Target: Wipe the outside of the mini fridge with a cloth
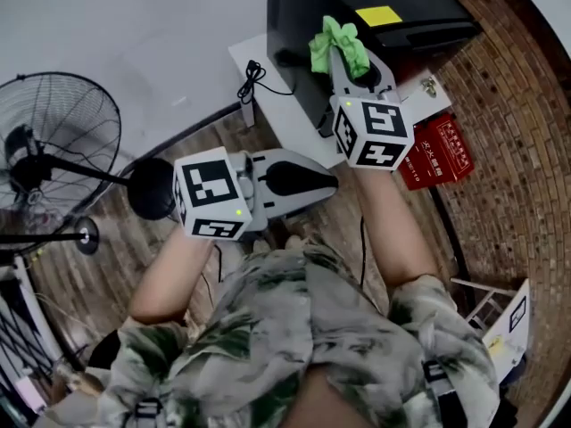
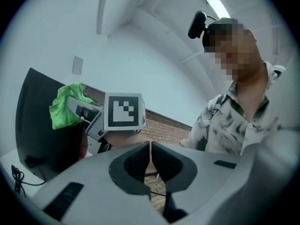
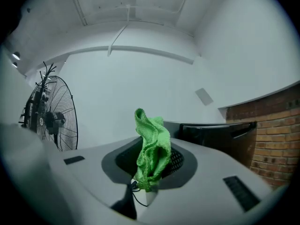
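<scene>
The bright green, loosely woven cloth [image 3: 152,146] is light, limp and easily bunched, I judge, so it needs pinching deep in its folds rather than at a loose corner. My right gripper [image 3: 149,170] has it just there, jaws clamped on its lower end while the rest stands up in a crumpled tuft above them. It shows no stain that I can see. In the head view the cloth [image 1: 337,45] sits at the near upper edge of the black, box-shaped mini fridge [image 1: 293,25], on the far side of the scene from me. Whether it presses on the panel or hangs just off it, I cannot tell. The fridge is dark and glossy, hard and smooth by the look of it, with a yellow sticker [image 1: 379,14] on top. It stands on a low white platform [image 1: 290,119], where a coiled black cable [image 1: 252,78] lies to its left. My left gripper [image 1: 332,184] hangs nearer me, jaws together on nothing. A red printed box [image 1: 437,154] lies right of the fridge by the brick wall [image 1: 513,96], and a black pedestal fan [image 1: 53,141] stands at the left.
</scene>
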